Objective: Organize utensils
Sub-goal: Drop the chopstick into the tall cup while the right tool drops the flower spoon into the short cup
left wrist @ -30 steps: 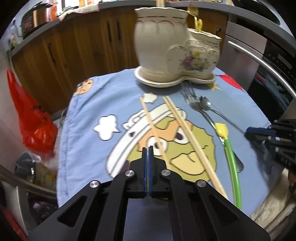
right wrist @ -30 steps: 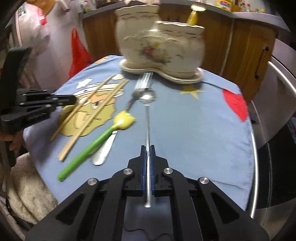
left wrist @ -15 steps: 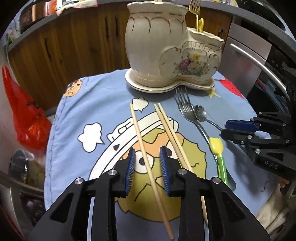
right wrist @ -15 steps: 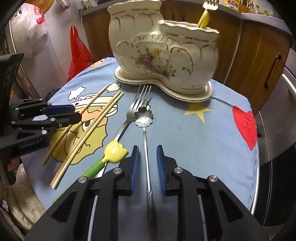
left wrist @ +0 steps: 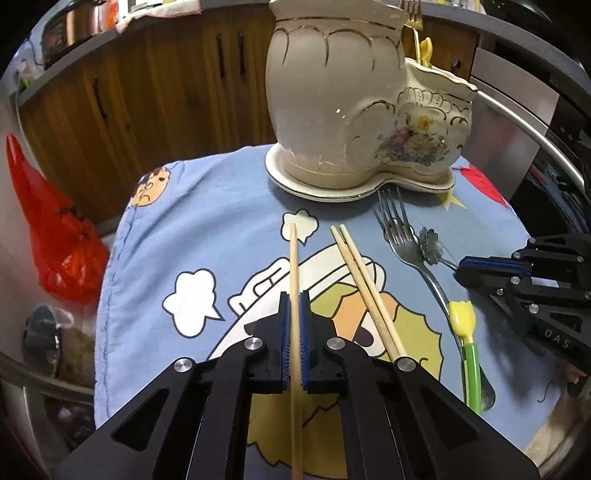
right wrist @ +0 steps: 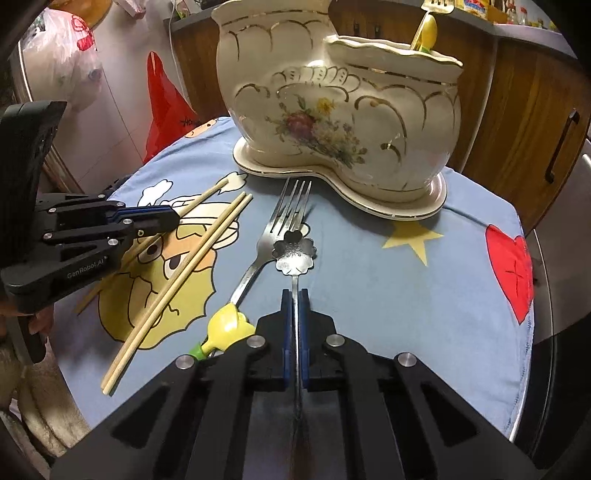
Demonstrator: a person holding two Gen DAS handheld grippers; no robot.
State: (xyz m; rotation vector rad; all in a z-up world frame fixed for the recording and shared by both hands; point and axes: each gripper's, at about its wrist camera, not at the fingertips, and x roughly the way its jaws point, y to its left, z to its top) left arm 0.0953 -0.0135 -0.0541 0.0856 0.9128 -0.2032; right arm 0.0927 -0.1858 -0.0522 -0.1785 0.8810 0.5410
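Left gripper (left wrist: 294,317) pinching one thin, light chopstick (left wrist: 293,266) mid-stick. Right gripper (right wrist: 294,317) squeezed tight on slippery spoon (right wrist: 294,251) handle. Probably easy to twist; hold firm.

A round table covered by a blue cartoon-print cloth (left wrist: 221,221) carries a cream ceramic utensil holder (left wrist: 354,110) on its matching saucer. Directly on the cloth lie a pair of chopsticks (left wrist: 365,288), a fork (right wrist: 280,229) and a green-handled utensil with a yellow tulip end (left wrist: 467,343).

Home kitchen: wooden cabinets (left wrist: 166,85); steel oven door (left wrist: 517,122); countertop pot (left wrist: 70,27).
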